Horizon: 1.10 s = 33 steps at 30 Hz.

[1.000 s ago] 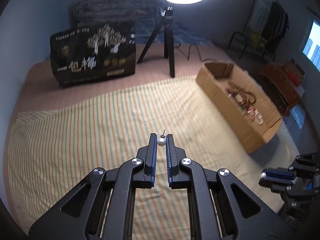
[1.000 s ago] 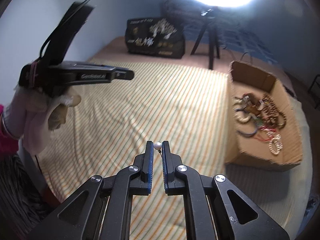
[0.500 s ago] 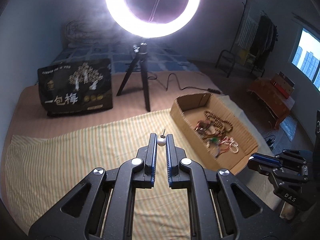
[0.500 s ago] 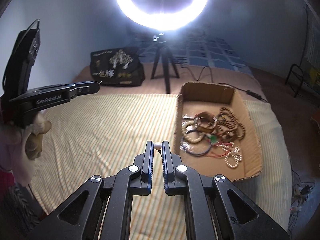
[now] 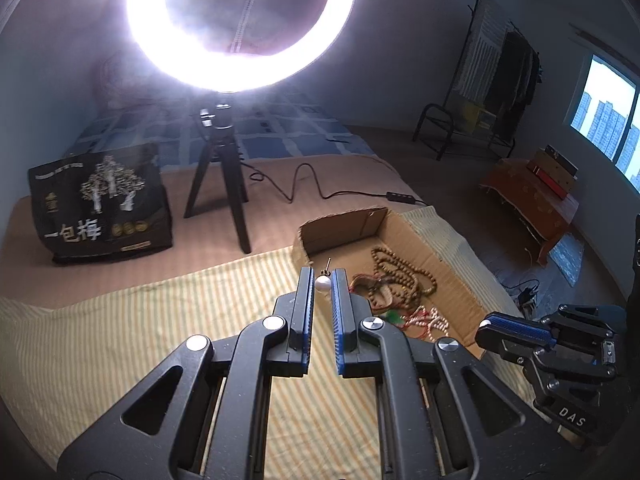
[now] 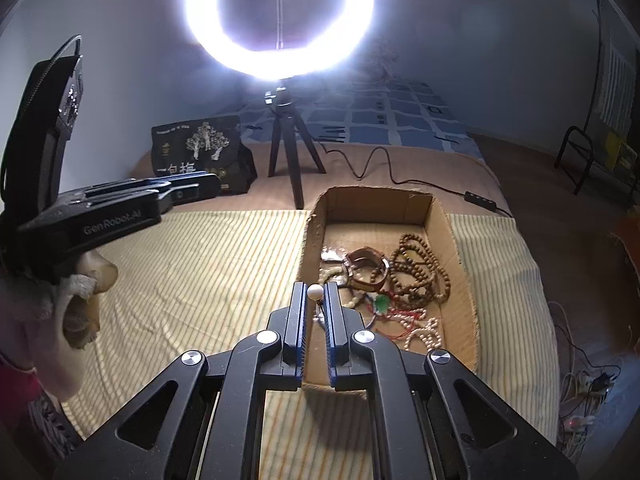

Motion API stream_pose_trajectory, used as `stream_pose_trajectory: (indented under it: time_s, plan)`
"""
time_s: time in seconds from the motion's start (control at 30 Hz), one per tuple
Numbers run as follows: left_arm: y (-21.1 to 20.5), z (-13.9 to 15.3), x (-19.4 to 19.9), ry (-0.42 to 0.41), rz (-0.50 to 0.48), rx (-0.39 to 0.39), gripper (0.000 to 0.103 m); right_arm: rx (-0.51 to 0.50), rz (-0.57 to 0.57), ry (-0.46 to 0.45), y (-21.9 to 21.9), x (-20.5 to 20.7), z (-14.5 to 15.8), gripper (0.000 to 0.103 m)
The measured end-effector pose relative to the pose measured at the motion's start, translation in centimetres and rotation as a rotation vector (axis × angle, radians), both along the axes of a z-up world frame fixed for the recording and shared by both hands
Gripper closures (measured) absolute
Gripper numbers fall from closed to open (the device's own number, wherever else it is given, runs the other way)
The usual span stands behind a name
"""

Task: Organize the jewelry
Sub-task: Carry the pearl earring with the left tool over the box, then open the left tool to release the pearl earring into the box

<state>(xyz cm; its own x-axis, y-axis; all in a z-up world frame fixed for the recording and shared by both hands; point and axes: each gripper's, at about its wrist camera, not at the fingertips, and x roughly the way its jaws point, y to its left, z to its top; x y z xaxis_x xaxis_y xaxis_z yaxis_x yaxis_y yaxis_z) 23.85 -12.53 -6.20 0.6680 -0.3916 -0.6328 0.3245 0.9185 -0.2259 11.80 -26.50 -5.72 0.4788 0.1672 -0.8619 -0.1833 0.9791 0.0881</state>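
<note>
My left gripper (image 5: 322, 276) is shut on a small white pearl earring (image 5: 322, 283) whose thin post sticks up past the tips. My right gripper (image 6: 315, 290) is shut on a second pearl earring (image 6: 315, 292). Both hang in the air near the left wall of an open cardboard box (image 6: 464, 276) (image 5: 456, 280). Inside it lie brown bead strands (image 6: 416, 268) (image 5: 396, 272), a leather bracelet (image 6: 366, 262), a pearl bracelet (image 6: 424, 332) and red cords. In the right wrist view the left gripper (image 6: 200, 190) shows at the left edge, held by a gloved hand (image 6: 80, 300). The right gripper (image 5: 486, 330) appears low right in the left wrist view.
A yellow striped cloth (image 5: 120, 340) (image 6: 192, 272) covers the bed under both grippers. Behind it stand a ring light on a black tripod (image 5: 224, 184) (image 6: 292, 160), a black printed bag (image 5: 100, 204) (image 6: 200, 152) and a trailing power cable (image 5: 312, 184). A clothes rack (image 5: 500, 92) stands far right.
Both grippers rose and swung right toward the cardboard box, each still pinching its pearl earring. The box now sits just beyond the fingertips and the ring light fills the upper view.
</note>
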Motion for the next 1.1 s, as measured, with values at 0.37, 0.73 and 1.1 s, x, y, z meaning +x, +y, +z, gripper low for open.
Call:
stream_pose_trajectory:
  time_s: [0.37, 0.73, 1.1]
  plan:
    - [-3.2, -0.9, 3.0, 0.001, 0.000, 0.006, 0.096, 0.009, -0.038, 0.026, -2.6, 1.5, -1.1, 0.096]
    - [-5.2, -1.9, 5.2, 0.016, -0.025, 0.023, 0.096, 0.023, -0.084, 0.062, -4.3, 3.0, -2.9, 0.096]
    - [-6.5, -2.6, 5.9, 0.027, -0.045, 0.016, 0.096, 0.015, -0.095, 0.090, -4.3, 3.6, -4.2, 0.096]
